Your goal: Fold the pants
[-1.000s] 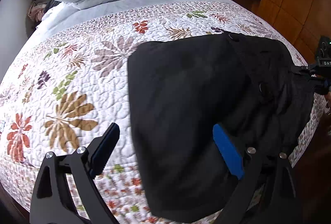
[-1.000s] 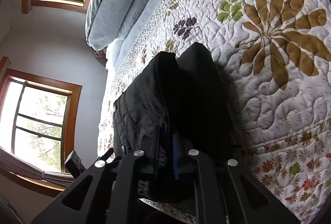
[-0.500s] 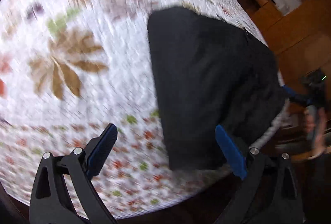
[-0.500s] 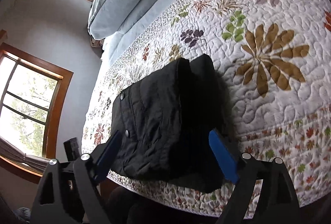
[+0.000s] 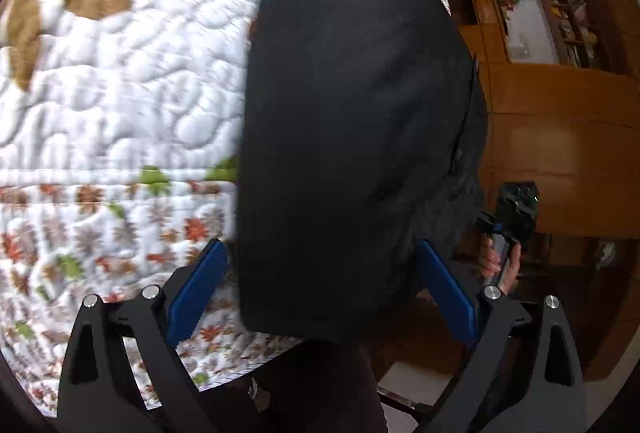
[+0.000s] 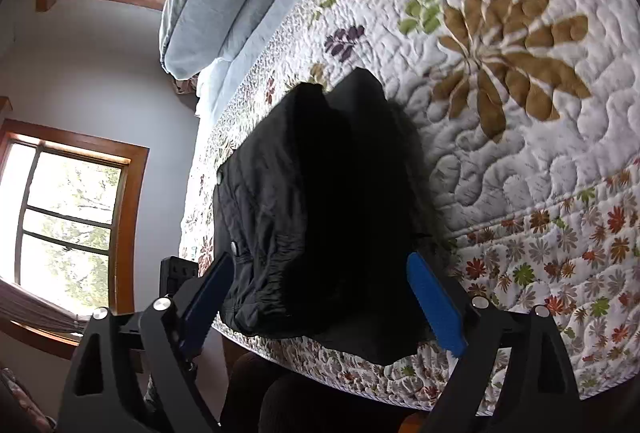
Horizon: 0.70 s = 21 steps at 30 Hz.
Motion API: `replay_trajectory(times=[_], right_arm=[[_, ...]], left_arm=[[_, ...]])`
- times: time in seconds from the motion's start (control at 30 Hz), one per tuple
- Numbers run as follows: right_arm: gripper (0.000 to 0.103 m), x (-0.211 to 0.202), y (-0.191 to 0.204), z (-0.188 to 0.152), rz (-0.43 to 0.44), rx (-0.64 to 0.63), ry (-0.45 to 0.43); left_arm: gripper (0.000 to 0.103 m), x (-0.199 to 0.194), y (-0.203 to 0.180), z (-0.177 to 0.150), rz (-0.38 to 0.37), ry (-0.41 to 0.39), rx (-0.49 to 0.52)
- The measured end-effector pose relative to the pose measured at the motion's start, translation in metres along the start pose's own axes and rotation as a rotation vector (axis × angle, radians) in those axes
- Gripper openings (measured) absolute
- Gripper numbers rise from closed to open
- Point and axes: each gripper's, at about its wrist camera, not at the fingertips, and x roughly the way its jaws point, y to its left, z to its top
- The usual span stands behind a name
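The bed (image 6: 520, 161) fills most of what you can see, spread with a white quilt (image 5: 120, 105) stitched in brown, green and red flowers, with grey pillows (image 6: 212, 5) piled at the far end under the windows (image 6: 68, 209). Off to one side stands a run of wooden cabinets (image 5: 560, 137).

The pants (image 6: 320, 201), black and thick, lie near the foot edge of the bed as a compact bundle, layers stacked on one another; the gathered waistband with its snaps faces the window side. One lower corner hangs a little over the quilt's flowered border. From the look of it, the folding is essentially done: the legs are doubled up and the bundle sits squat and roughly rectangular. What may remain is only tidying, since the waistband end looks puffy and the layers are not perfectly square.

The left gripper (image 5: 320, 293) hangs just before the bundle's near end, jaws spread wide with blue pads either side of the cloth, holding nothing. The right gripper (image 6: 320, 297) is likewise wide open and empty, its pads flanking the near edge without pinching it; in the left view it appears small beside the bed, held in a hand (image 5: 500, 265).
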Motion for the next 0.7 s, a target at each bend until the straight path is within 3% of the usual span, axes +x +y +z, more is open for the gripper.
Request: replay_trajectory(times=[0.17,0.7], right_arm=[[0.090,0.007,-0.008,-0.001,-0.007,0.011,0.020],[0.099,0.041,-0.020,0.002,0.008,0.015,0.089]], left_arm=[[0.096,0.014,-0.018,-0.003,0.070,0.020,0.070],[0.097,0.029,-0.078,-0.018,0.271,-0.032,0.123]])
